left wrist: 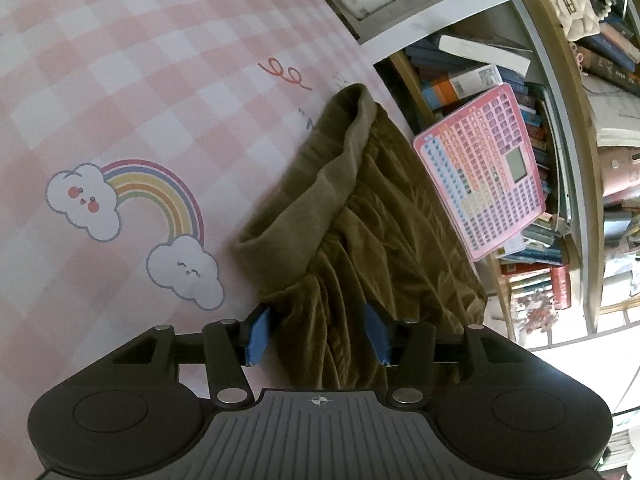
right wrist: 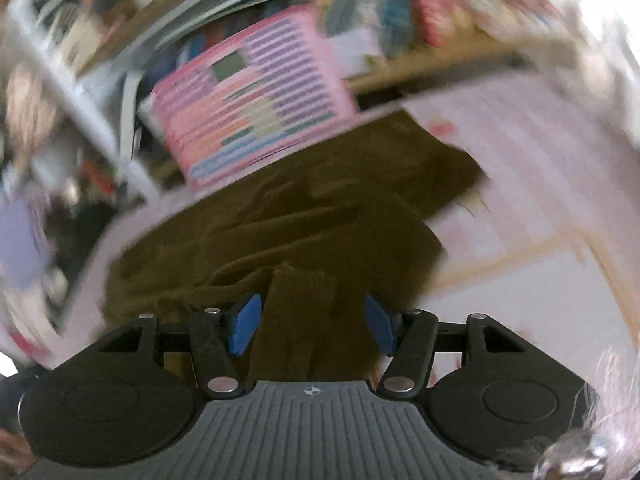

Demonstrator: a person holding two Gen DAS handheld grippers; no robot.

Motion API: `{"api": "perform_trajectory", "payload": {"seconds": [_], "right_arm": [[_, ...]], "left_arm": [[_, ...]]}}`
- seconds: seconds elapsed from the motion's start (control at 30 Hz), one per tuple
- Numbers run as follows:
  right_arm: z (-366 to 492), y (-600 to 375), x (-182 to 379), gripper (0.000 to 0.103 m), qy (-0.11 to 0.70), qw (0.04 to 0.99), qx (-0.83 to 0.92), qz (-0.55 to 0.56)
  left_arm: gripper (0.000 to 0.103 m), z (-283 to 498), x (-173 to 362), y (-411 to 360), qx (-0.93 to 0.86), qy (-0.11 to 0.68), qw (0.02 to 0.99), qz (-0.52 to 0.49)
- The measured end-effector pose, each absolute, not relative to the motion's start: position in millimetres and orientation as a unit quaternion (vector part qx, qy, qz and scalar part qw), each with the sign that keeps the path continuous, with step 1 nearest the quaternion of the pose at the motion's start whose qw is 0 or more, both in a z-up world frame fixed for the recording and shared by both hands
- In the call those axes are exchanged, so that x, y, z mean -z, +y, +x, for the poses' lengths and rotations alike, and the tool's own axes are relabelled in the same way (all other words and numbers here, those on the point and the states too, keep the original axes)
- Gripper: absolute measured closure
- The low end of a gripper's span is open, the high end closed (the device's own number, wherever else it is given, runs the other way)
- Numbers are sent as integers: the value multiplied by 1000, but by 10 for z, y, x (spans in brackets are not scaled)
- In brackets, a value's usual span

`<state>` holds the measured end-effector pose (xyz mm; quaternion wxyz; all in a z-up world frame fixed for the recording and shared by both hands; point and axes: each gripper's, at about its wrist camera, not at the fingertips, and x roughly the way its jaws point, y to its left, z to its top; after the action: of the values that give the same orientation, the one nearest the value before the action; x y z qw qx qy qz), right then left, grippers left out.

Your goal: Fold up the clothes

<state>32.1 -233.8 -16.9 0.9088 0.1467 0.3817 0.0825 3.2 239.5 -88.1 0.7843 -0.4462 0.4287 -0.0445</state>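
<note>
Olive garment (left wrist: pixel 372 216), rumpled velvet with a smoother waistband, lies on the pink-checked sheet (left wrist: pixel 140 80) at the bed's right edge, next to the bookshelf (left wrist: pixel 560 160). From the left wrist view, going left to right: a rainbow print (left wrist: pixel 132 208) with two clouds on the sheet, then the garment, then a pink keyboard toy (left wrist: pixel 484 172) leaning against the books. The left gripper (left wrist: pixel 318 334) has its blue pads (left wrist: pixel 256 332) spread wide, with garment folds running between them; whether either pad touches the cloth is hard to say, and the cloth's near end disappears behind the gripper body.

The right wrist view is badly smeared by motion. The shelf at left is only streaks; the keyboard toy (right wrist: pixel 252 96) is recognisable above the garment (right wrist: pixel 288 224), and the sheet (right wrist: pixel 540 184) pales out to the right. The right gripper (right wrist: pixel 310 326) is spread open too, a raised fold of cloth standing between its pads, apparently untouched by either. Something pale and fuzzy at the bottom right corner is cut off and unidentifiable.
</note>
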Motion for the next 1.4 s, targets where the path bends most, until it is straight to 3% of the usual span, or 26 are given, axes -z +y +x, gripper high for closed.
{"api": "perform_trajectory", "payload": {"seconds": [0.13,0.27,0.37,0.53,0.67,0.73,0.83,0.9,0.93,0.97,1.1,1.27,1.4], "right_arm": [[739,-2162,416,53,427,891,-89,128],[750,-2126,521,91,443,878,-101,150],[396,-2190,207,92,394,900,-95,158],[-623,-2972,-421,92,320,906,-21,276],[-1152,-3341,64,91,440,849,101,277],[-1278,-3330,291,89,455,834,125,285],[-1359,-3243,381,75,443,836,148,288],[-1359,-3180,383,74,437,842,149,279],[-1342,-3167,375,74,438,845,148,269],[-1318,-3157,375,77,440,846,148,261],[-1191,-3152,370,79,449,851,148,227],[-947,-2941,378,80,447,866,125,187],[-832,-2864,368,88,456,867,120,164]], "left_arm": [[53,36,881,2380,42,428,785,-445],[53,31,888,2390,45,429,783,-448],[53,39,892,2416,49,432,780,-450],[53,66,856,2391,57,444,785,-429],[51,63,888,2382,61,445,771,-452],[51,70,886,2351,58,445,770,-453],[55,83,878,2319,33,441,766,-467],[72,115,881,2285,15,443,763,-471],[90,138,896,2259,16,449,762,-466],[96,158,907,2234,17,454,762,-461],[100,48,647,2302,37,402,815,-416],[100,0,723,2646,0,413,826,-384],[98,-110,856,2708,-5,425,810,-404]]}}
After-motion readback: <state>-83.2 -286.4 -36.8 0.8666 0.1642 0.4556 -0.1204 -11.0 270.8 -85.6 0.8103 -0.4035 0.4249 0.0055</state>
